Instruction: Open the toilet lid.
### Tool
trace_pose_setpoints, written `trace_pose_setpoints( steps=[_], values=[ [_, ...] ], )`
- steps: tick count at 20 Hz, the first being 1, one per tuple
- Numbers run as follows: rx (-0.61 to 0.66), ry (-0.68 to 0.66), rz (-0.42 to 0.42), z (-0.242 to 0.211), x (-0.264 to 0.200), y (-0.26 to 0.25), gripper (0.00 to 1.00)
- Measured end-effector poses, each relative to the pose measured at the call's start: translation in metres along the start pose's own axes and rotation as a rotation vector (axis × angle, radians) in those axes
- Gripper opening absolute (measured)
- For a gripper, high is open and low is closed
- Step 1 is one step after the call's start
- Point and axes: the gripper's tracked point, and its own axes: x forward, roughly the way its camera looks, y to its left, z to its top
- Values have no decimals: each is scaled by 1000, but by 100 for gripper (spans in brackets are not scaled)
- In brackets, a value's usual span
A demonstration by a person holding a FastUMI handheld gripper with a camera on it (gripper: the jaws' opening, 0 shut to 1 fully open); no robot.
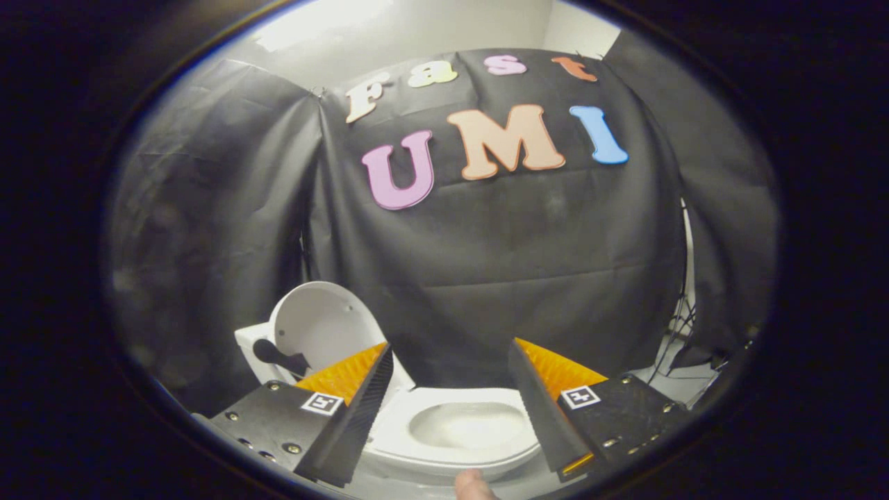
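Black cloth (pixel 528 264) hung as the booth's wall across the middle of the frame, creased and draped in panels, and a second panel fell down the left side. Above it, along the top of the frame, a pale room wall (pixel 417 28) showed, brightly lit at the upper left. At the lower right, past the edge of the cloth, a strip of light floor (pixel 677 378) was visible with some thin dark cables (pixel 684 316) trailing down to it.

The toilet (pixel 458 423) sat low in the centre of the frame, white, its seat and open bowl lying between the two fingers and just beyond them. The toilet lid (pixel 319 326) stood raised at the lower left, leaning back against the tank (pixel 251 347), its inner face turned toward the camera; a dark shape lay across its lower left part.

The gripper (pixel 450 378) pointed over the bowl with its jaws spread wide apart, holding nothing, and the lid stood behind the left finger, clear of it.

A fingertip (pixel 474 484) of a person poked in at the very bottom centre of the frame.
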Motion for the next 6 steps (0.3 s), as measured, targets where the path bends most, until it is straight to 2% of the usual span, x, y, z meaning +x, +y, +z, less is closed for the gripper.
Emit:
trace_pose_setpoints(
  steps=[3, 6],
  values=[
    [-51, -95, -27, 3, 1, 1, 98],
    [-108, -99, -40, -13, 9, 6, 98]
  ],
)
